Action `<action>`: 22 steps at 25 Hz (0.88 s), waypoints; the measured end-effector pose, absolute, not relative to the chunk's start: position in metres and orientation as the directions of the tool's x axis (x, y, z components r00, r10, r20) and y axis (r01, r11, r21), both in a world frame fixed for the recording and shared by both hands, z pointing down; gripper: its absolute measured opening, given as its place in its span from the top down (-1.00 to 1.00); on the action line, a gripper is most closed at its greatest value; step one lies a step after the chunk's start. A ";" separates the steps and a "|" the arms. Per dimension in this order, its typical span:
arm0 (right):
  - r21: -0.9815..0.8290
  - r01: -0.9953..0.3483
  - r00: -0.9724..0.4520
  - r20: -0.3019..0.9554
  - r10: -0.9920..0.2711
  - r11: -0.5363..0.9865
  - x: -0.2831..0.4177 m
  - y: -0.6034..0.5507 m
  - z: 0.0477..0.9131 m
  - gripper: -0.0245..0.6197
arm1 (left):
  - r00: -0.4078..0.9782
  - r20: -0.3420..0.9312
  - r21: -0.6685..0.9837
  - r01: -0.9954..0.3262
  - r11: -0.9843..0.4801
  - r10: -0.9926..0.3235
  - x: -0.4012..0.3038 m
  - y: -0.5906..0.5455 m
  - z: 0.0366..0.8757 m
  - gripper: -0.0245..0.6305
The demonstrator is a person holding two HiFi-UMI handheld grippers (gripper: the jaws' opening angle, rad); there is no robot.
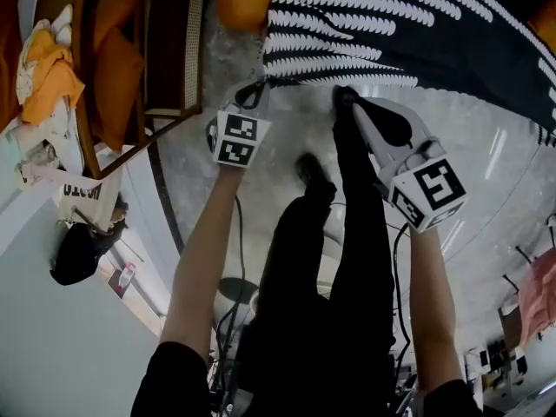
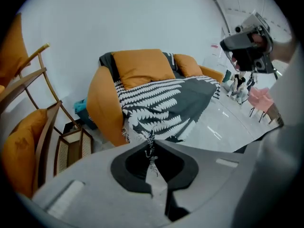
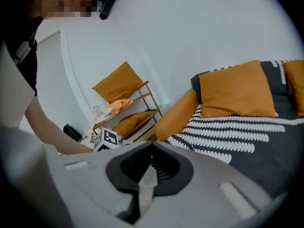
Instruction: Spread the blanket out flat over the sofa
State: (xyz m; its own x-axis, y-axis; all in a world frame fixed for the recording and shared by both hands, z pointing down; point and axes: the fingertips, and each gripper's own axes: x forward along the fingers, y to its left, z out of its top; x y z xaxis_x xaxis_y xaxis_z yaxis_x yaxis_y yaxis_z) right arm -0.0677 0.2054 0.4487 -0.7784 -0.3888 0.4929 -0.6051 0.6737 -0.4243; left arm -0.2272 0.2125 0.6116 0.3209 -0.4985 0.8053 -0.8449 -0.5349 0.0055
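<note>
A black blanket (image 1: 391, 33) with white fern print lies over the seat and front of the orange sofa (image 2: 102, 103). It also shows in the left gripper view (image 2: 161, 106) and the right gripper view (image 3: 247, 132). My left gripper (image 2: 151, 144) is shut on a thin fringe strand at the blanket's lower corner; the head view has it (image 1: 254, 92) at the hem's left end. My right gripper (image 3: 152, 148) is shut, its tips (image 1: 345, 96) at the hem further right. Whether cloth is pinched there is hidden. Two orange cushions (image 2: 142, 68) lean on the backrest.
A gold-framed shelf (image 3: 126, 103) with orange cushions and a rattan side box (image 2: 71, 146) stands left of the sofa. The person's black-trousered legs (image 1: 330, 276) stand on a glossy grey floor with cables near the feet. A pink chair (image 2: 263, 101) is at the far right.
</note>
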 end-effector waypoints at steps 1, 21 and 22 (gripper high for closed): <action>-0.431 -0.607 -0.779 0.490 -0.391 0.668 -0.070 0.204 0.454 0.92 | 0.319 0.816 0.006 -0.839 -0.544 -0.483 -0.228 0.215 0.622 0.88; -0.478 -0.575 -0.812 0.434 -0.390 0.664 -0.091 0.162 0.586 0.92 | 0.259 0.918 0.010 -0.774 -0.633 -0.302 -0.253 0.200 0.842 0.88; -0.480 -0.570 -0.816 0.426 -0.390 0.667 -0.092 0.161 0.591 0.92 | 0.263 0.914 0.009 -0.774 -0.633 -0.309 -0.253 0.198 0.852 0.88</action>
State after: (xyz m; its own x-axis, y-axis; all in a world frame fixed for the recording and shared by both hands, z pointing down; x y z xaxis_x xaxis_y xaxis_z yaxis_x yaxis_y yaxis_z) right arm -0.0920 0.1610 0.5909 -0.8162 -0.3902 0.4262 -0.5697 0.6668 -0.4805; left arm -0.2526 0.1978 0.8517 0.2633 -0.3094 0.9137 -0.7745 -0.6326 0.0090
